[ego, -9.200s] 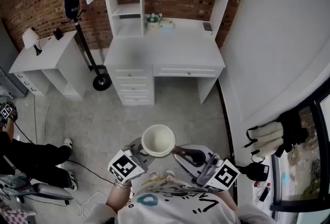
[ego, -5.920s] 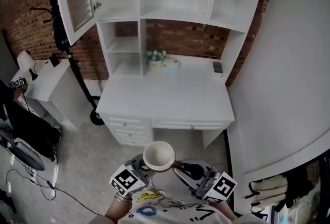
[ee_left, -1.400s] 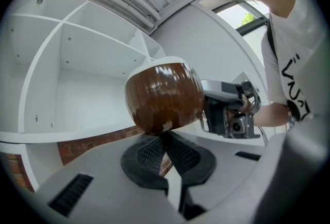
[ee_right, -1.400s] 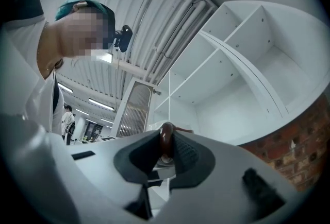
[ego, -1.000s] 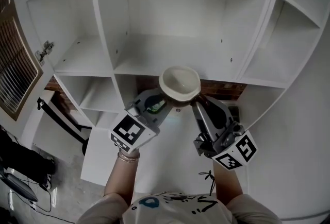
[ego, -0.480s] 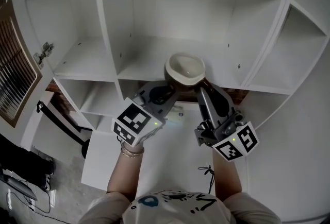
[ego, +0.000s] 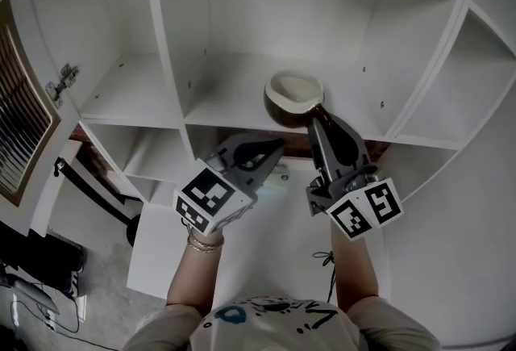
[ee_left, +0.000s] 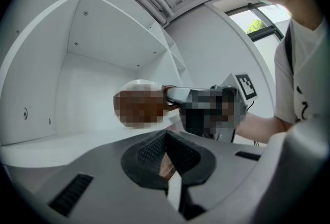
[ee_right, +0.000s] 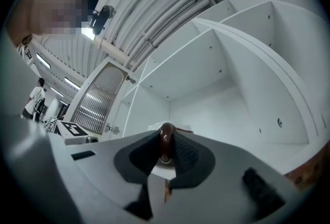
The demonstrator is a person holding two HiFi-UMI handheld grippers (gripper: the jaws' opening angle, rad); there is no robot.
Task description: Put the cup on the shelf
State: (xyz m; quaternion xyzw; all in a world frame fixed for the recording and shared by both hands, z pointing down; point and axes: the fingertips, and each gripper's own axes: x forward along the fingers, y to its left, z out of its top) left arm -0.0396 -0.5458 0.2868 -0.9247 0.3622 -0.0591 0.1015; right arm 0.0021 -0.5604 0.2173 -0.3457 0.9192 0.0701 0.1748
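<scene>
1 glossy brown cup point(ego: 294, 93) in right tongs point(ego: 317, 112)

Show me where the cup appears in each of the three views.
Head view: cup centre, by the shelf, handle in the right gripper.
Left gripper view: cup centre-left, mostly under a mosaic patch.
Right gripper view: cup lower centre, handle between the jaws.
Shared landmark: the shelf's middle compartment.

Head cam sits above both arms, facing the white shelf point(ego: 234, 103) up close. Each gripper cam peers along its own jaws into that same middle bay, very near.
</scene>
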